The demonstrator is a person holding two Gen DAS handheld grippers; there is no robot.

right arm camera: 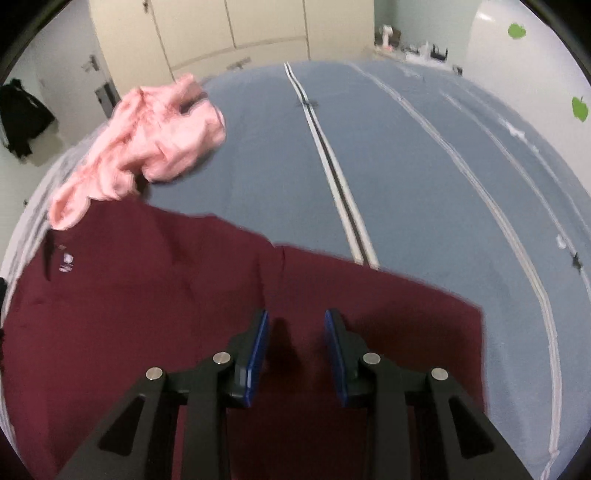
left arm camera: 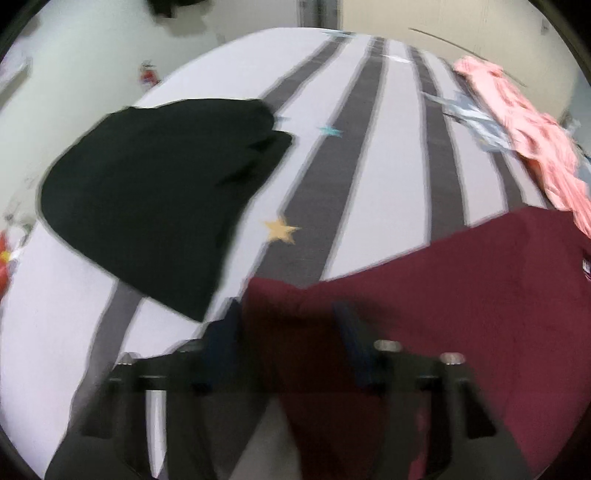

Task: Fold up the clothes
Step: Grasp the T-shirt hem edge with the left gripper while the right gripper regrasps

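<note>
A maroon shirt (left arm camera: 461, 295) lies spread on the bed; it also shows in the right wrist view (right arm camera: 147, 295) with a small white logo. My left gripper (left arm camera: 288, 314) is open, its blue pads (left arm camera: 225, 332) standing either side of the shirt's left edge, just above the cloth. My right gripper (right arm camera: 295, 321) is open and hovers over the shirt's right part, empty. The left view is blurred.
A folded black garment (left arm camera: 155, 199) lies on the striped bedsheet (left arm camera: 388, 184) to the left. A crumpled pink garment (left arm camera: 524, 133) (right arm camera: 147, 147) lies beyond the maroon shirt. A blue sheet (right arm camera: 406, 184) covers the right side. Cupboards (right arm camera: 236, 29) stand behind.
</note>
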